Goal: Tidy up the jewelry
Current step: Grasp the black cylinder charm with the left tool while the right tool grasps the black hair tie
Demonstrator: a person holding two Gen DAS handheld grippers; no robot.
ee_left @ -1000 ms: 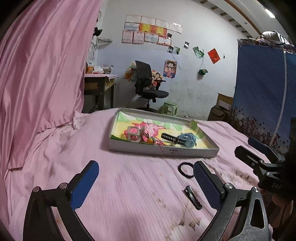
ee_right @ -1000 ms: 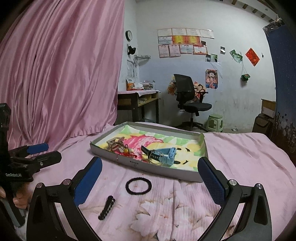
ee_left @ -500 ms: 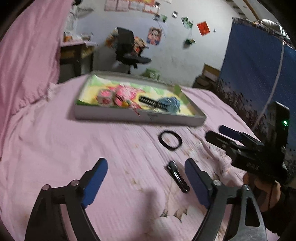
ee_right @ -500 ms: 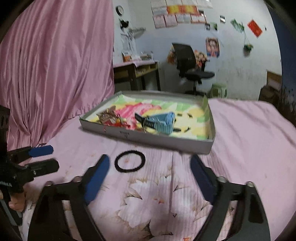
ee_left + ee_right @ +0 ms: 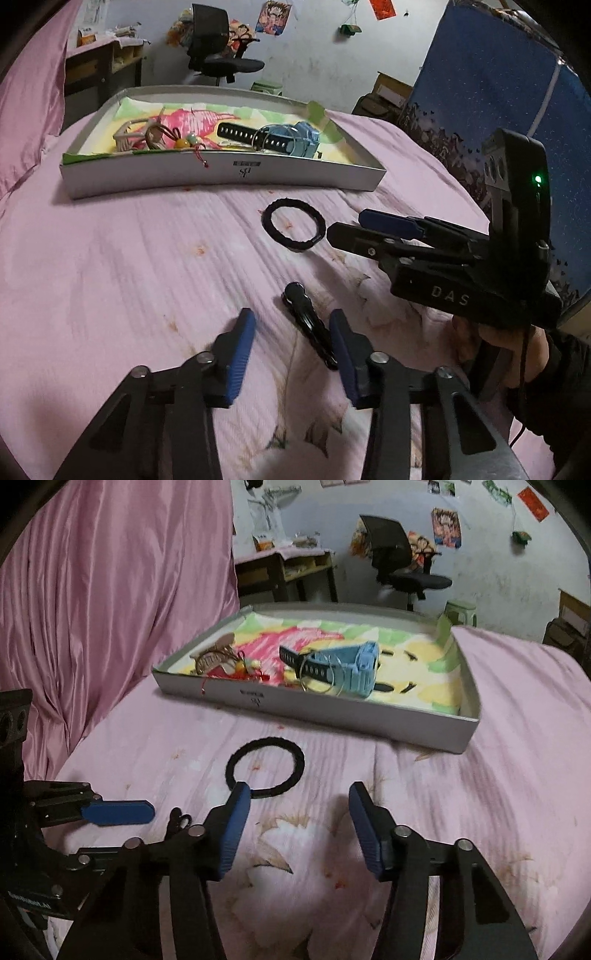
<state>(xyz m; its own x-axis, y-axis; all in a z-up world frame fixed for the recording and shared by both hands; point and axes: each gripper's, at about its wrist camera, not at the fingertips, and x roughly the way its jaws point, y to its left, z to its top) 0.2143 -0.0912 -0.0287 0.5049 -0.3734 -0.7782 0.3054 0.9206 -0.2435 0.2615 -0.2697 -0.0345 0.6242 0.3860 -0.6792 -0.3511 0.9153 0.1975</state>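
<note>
Left wrist view: left tool (image 5: 291,341) now pitched down at the bed (image 5: 129,266), lower and closer in than a second ago, when it looked across the room. Its jaws have just been closing from full spread to roughly a third; they are still apart and pinch nothing. The clip (image 5: 309,325) lies between the pads, close against the right-hand pad (image 5: 341,354); contact with that pad cannot be told. Just ahead and slightly right lies the hair tie (image 5: 294,224), flat on the bed. Beyond it, the tray (image 5: 221,173), holding a watch (image 5: 273,138) and a beaded charm (image 5: 173,138).

Right wrist view: right tool (image 5: 297,821) likewise tipped down and nearer the bed. Its jaws have also just been closing, to about half; nothing sits squarely between them. The hair tie (image 5: 266,768) lies just ahead, its near edge passing behind the left-hand pad's tip (image 5: 240,794). The tray (image 5: 332,716) is further ahead, well apart from the pads.

Reading: both tools have gone from approach to pre-grasp, one loose piece each. The clip and hair tie are the only items outside the tray, so the task looks near its end. Left tool likely needs only to finish closing; right tool needs a small advance to straddle the tie's rim. Risk: thin tie on soft cloth may slip the pads.
</note>
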